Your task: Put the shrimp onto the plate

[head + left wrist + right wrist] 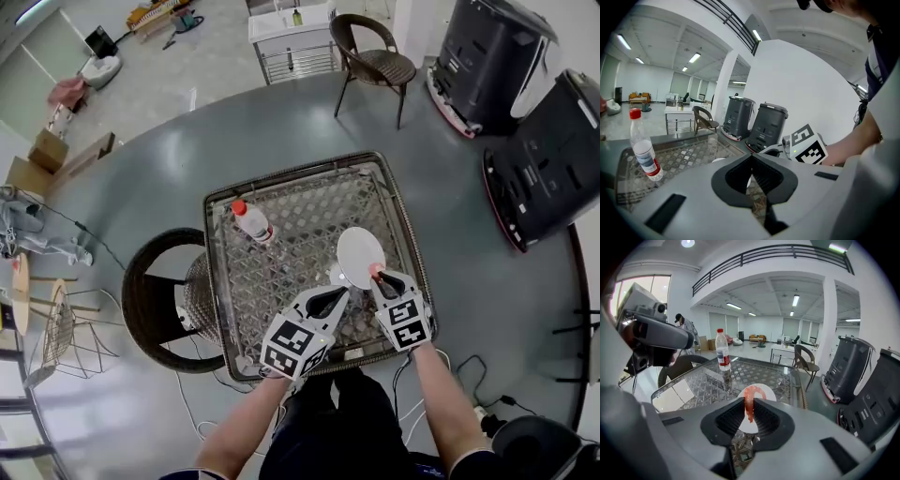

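Jaws of the right gripper [380, 277] are clenched on the one shrimp [750, 399], held just over the 6 o'clock rim of the single plate [360, 251], probably for dropping it there. Left gripper [751, 158] jaws are pressed together, empty, idle beside it. One bottle [251, 221] stands at 10 o'clock on the counter [291, 253].

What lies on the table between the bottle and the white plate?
Nothing: the head view shows only bare glass tabletop between bottle and plate.
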`<state>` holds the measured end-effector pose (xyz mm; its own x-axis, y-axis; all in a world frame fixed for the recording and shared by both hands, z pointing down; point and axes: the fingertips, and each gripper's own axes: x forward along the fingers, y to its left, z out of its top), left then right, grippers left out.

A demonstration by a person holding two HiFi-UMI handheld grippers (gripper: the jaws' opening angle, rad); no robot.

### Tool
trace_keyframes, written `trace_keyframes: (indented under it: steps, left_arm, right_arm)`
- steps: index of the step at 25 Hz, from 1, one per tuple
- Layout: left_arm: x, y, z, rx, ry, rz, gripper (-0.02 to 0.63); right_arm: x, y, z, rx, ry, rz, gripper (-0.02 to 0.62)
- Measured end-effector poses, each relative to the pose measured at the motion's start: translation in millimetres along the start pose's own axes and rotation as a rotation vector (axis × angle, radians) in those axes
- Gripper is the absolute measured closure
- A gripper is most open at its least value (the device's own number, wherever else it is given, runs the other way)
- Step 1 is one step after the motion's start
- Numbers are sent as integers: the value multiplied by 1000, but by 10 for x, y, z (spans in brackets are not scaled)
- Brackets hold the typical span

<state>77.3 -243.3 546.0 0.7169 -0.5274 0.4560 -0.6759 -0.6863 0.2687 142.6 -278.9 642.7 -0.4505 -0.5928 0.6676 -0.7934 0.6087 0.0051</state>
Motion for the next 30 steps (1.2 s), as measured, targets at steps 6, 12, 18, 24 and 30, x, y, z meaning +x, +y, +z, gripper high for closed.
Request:
trace_keyframes:
  steps: [6,12,18,24,30]
  left_arm:
    - [58,141,-258,-11,58,9,598]
    - [107,257,-436,-47,92,12,598]
    - [94,299,-573,-96,98,16,598]
    - [115,359,-575,-123,94,21,598]
    - [155,420,-550,-139,90,26,598]
  right_arm:
    - [436,-24,-186,5,108,19,535]
    - [773,-96,-212,-18,191,30,535]
    - [1028,-120,-191,-32,252,36,535]
    - [1257,-184,-167,-10,301,47,535]
    - [1375,-257,-244,23,356,51,535]
